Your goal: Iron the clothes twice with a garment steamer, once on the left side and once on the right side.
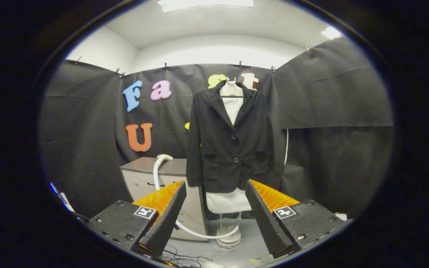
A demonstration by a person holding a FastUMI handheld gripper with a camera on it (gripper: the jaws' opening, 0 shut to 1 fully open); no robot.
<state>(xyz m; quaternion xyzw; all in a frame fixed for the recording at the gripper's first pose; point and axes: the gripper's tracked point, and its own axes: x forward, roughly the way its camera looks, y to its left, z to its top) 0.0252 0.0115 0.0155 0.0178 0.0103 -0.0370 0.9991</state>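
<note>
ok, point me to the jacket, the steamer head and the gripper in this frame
jacket (230, 149): gripper view, front panel by the buttons.
steamer head (163, 158): gripper view, white nozzle resting on the cabinet top.
gripper (214, 212): gripper view, open gap midway between its fingertips, holding nothing.

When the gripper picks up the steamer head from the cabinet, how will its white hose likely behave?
The white hose curves down from the steamer head on the grey cabinet and loops across the floor, so it probably flexes freely and trails behind. That slack may drag or snag on the mannequin stand. The gripper is open, holding nothing.
</note>
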